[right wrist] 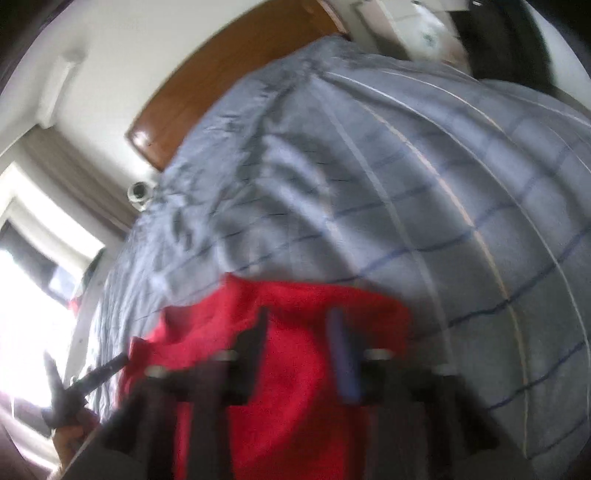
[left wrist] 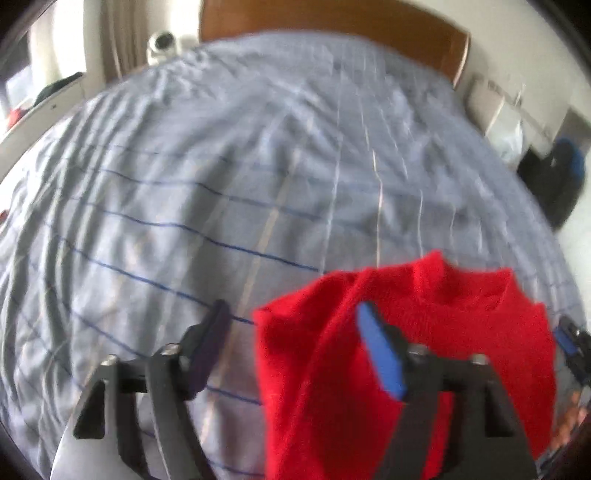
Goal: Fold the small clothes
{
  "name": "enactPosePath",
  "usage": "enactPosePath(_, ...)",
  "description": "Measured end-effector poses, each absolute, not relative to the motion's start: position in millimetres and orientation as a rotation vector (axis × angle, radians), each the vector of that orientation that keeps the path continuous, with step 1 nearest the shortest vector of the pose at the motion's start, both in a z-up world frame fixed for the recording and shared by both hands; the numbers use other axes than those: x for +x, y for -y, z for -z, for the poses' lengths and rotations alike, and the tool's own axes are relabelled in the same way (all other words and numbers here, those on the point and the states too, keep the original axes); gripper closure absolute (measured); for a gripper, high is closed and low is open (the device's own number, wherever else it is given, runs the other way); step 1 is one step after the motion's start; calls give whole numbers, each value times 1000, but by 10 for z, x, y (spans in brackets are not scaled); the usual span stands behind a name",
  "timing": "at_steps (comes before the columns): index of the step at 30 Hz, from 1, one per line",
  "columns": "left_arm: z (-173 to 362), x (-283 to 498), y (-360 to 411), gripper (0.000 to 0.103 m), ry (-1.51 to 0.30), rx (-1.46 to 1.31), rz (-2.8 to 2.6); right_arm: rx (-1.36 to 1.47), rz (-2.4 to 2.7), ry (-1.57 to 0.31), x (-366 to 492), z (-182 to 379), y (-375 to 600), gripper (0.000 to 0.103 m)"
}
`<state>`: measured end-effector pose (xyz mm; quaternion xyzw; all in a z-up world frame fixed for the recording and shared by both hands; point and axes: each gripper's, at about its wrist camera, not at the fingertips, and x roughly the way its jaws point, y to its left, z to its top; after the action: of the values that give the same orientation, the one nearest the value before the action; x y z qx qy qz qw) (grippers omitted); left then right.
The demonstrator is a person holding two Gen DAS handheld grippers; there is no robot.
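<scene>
A small red fleece garment [left wrist: 443, 325] lies bunched on the grey checked bedcover [left wrist: 221, 166]. My left gripper [left wrist: 293, 317] hangs over its left edge with the jaws wide apart. The blue-padded finger [left wrist: 380, 354] is above the cloth and the dark finger [left wrist: 210, 343] is above the bare cover; neither pad presses on anything. In the right wrist view my right gripper [right wrist: 299, 325] is over the middle of the red garment [right wrist: 295, 398], jaws partly apart, with cloth showing in the gap but not pinched. Both views are blurred.
A brown wooden headboard [left wrist: 332, 26] closes the far end of the bed. Bags and a dark bundle [left wrist: 554, 177] stand to the bed's right, a window and curtain [right wrist: 44, 236] to its left. The cover [right wrist: 424, 177] beyond the garment is wrinkled.
</scene>
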<state>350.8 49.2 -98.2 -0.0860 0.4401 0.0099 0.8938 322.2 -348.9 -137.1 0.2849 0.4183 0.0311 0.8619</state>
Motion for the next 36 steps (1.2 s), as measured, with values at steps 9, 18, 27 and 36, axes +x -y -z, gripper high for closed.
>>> enactPosePath(9,1184,2522,-285,6,-974,131,114,335,-405,-893,2456,1075,2968,43)
enactPosePath(18,630,1604,-561,10,-913,83,93,125,-166,-911,1821,1003,3093,49)
enactPosePath(27,1003,1121,-498,7,-925,-1,67,263,-306,-1000,2429,750,2637,50)
enactPosePath(36,1398,981,-586,7,-868,3,77,142,-230,-1155,3599,1202,1783,61)
